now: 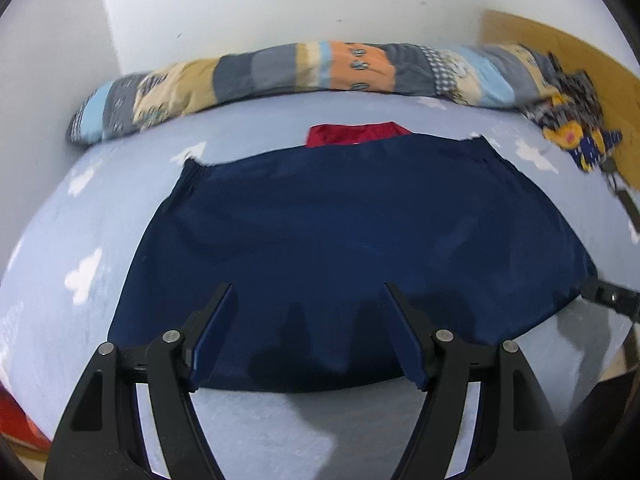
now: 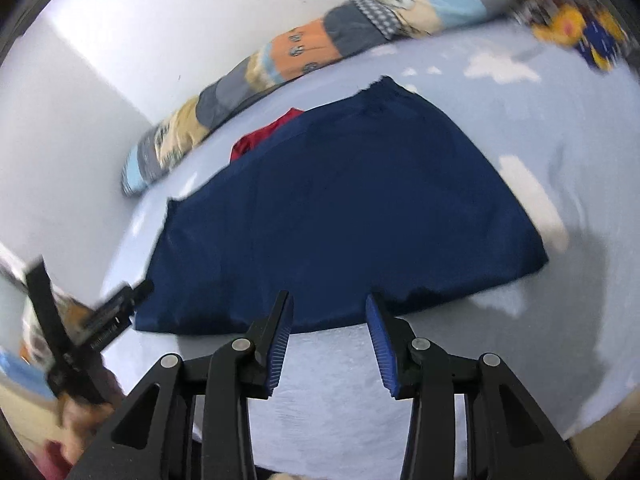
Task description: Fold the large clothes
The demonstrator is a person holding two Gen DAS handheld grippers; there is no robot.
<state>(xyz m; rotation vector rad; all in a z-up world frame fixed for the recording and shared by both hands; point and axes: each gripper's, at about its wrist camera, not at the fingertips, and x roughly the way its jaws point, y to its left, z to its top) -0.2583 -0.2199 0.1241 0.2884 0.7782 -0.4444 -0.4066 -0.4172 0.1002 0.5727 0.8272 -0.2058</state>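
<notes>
A navy blue garment lies spread flat on the bed, its gathered band on the far side; the right wrist view shows it too. A red garment peeks out from behind its far edge. My left gripper hovers open over the garment's near hem with nothing between its fingers. My right gripper is open over the near edge by the garment's right corner, also with nothing in it. Each gripper shows at the edge of the other's view: the right one and the left one.
The bed has a pale blue sheet with white cloud shapes. A rolled patchwork quilt lies along the white wall at the back. A yellow and blue patterned cloth sits at the far right by a wooden headboard.
</notes>
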